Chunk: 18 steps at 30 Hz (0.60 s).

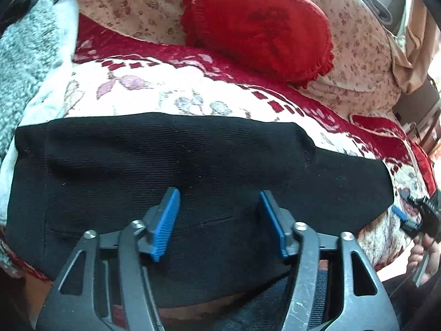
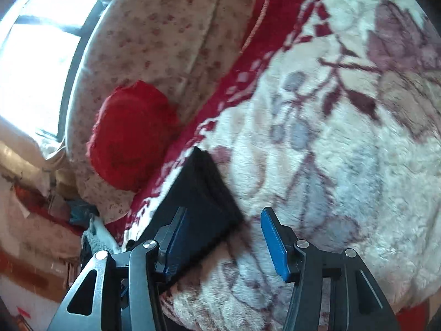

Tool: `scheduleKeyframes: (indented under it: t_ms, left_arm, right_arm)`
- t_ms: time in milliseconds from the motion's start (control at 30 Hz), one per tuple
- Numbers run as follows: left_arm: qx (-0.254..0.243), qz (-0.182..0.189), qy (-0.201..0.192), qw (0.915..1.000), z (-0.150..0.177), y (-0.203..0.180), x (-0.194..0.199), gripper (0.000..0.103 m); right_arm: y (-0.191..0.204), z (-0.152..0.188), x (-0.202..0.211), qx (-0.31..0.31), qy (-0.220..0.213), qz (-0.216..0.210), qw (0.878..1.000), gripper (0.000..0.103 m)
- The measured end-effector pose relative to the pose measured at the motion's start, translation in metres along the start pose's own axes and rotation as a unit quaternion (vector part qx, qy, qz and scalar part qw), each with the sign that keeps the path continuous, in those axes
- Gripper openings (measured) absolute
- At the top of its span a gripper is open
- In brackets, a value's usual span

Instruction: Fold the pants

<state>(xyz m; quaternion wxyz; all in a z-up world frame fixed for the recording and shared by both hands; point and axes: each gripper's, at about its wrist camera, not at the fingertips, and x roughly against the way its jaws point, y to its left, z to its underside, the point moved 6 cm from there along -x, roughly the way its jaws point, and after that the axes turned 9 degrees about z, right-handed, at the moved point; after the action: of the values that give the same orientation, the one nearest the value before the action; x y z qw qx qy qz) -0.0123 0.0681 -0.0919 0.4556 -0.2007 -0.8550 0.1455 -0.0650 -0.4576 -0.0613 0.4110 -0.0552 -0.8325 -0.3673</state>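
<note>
The black pants [image 1: 193, 171] lie folded flat on a cream and red floral blanket [image 1: 154, 88]. My left gripper [image 1: 217, 220] is open just above the near part of the pants, its blue pads apart and holding nothing. My right gripper [image 2: 223, 237] is open too, over the blanket at the pants' end [image 2: 201, 201]; its left pad overlaps the black cloth without closing on it. The right gripper also shows at the right edge of the left wrist view [image 1: 413, 215], beside the pants' right end.
A red frilled round cushion [image 1: 256, 27] leans on a floral pillow [image 1: 358, 55] behind the pants. A grey fluffy blanket [image 1: 24, 69] lies at the left. A bright window [image 2: 35, 55] is beyond the pillow in the right wrist view.
</note>
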Motion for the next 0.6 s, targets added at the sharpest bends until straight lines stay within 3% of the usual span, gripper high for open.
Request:
scheduleKeyframes:
  t_ms: [133,200,267,367,467,600]
  left_arm:
    - [-0.035,-0.019,0.018,0.999,0.001,-0.011,-0.007,0.078]
    - [-0.055,-0.035,0.028,0.9974,0.002,-0.015,-0.011,0.08]
    - [-0.072,-0.057,0.037,0.9951,0.003,-0.019,-0.015,0.08]
    - [-0.08,-0.069,0.04,0.9936,0.004,-0.019,-0.017,0.081]
    - [-0.08,-0.067,0.039,0.9938,0.004,-0.018,-0.017,0.081]
    - [-0.079,-0.063,0.037,0.9942,0.004,-0.017,-0.017,0.081]
  right_arm:
    - [0.033,-0.001,0.024,0.109,-0.076,0.037,0.99,0.052]
    - [0.041,0.002,0.025,0.129,-0.09,0.054,0.986,0.052]
    - [0.035,0.009,0.015,0.12,-0.067,0.062,0.989,0.052]
    - [0.016,0.027,-0.011,0.036,0.014,-0.002,0.999,0.052]
    - [0.005,0.035,-0.018,-0.005,0.03,-0.014,0.999,0.053]
    - [0.009,0.036,-0.022,0.007,0.032,0.001,0.999,0.053]
